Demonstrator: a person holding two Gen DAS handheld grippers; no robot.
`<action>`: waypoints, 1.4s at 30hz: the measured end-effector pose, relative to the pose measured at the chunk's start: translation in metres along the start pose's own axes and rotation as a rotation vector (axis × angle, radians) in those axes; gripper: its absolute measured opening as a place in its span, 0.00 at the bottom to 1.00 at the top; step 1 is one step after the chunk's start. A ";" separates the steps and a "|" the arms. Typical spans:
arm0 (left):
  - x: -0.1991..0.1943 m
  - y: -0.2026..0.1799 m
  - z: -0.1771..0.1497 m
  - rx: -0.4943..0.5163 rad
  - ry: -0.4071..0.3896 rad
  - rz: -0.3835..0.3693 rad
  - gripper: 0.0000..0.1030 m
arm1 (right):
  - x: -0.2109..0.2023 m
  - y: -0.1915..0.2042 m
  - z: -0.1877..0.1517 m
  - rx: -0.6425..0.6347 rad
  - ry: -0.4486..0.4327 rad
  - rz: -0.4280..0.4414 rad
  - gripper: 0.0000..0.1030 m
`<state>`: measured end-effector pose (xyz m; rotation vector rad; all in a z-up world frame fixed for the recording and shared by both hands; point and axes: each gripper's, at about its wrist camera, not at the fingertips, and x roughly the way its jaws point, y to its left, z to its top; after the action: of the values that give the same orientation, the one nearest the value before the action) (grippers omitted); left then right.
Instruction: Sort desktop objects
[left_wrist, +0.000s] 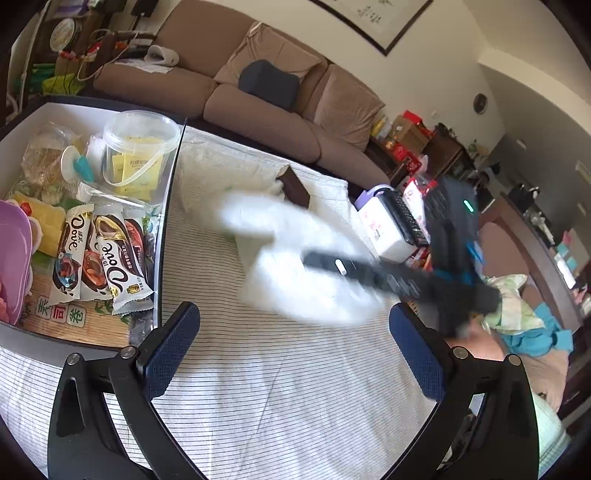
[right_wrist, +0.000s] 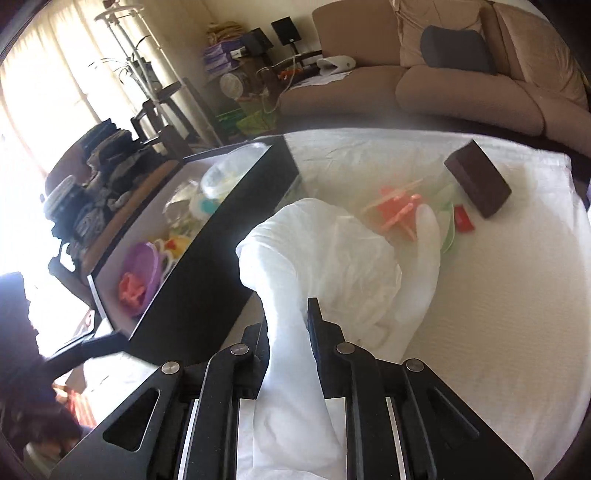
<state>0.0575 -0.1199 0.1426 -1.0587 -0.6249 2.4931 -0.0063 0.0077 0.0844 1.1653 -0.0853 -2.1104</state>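
Note:
My right gripper (right_wrist: 288, 321) is shut on a crumpled white plastic bag (right_wrist: 332, 258), which hangs forward from its jaws over the cloth-covered table. The left wrist view shows that bag (left_wrist: 295, 258) and the right gripper (left_wrist: 454, 266) as a blur above the table's middle. My left gripper (left_wrist: 291, 314) is open and empty, low over the striped cloth, with the bag ahead of it. Beyond the bag lie orange clips (right_wrist: 400, 210), a small red item (right_wrist: 463, 223) and a dark brown box (right_wrist: 478, 182). The black storage box (right_wrist: 207, 258) stands on the left.
The storage box (left_wrist: 170, 206) holds Dove chocolate bars (left_wrist: 110, 254), a clear tub of yellow packets (left_wrist: 138, 147) and a purple bowl (right_wrist: 142, 269). A white pack with a remote control (left_wrist: 391, 229) sits at the table's right edge. A brown sofa (left_wrist: 258, 122) runs behind the table.

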 end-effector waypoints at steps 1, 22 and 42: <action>-0.001 -0.001 0.000 0.002 0.000 -0.004 1.00 | -0.009 0.004 -0.015 -0.002 0.015 0.001 0.13; 0.063 -0.021 -0.042 0.127 0.259 0.113 1.00 | -0.070 0.066 -0.192 0.042 0.186 0.038 0.45; 0.066 -0.024 -0.063 0.282 0.248 0.236 1.00 | -0.008 -0.028 -0.082 0.151 -0.050 -0.014 0.37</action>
<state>0.0645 -0.0516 0.0775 -1.3624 -0.0761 2.4866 0.0430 0.0559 0.0315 1.2026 -0.2650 -2.1765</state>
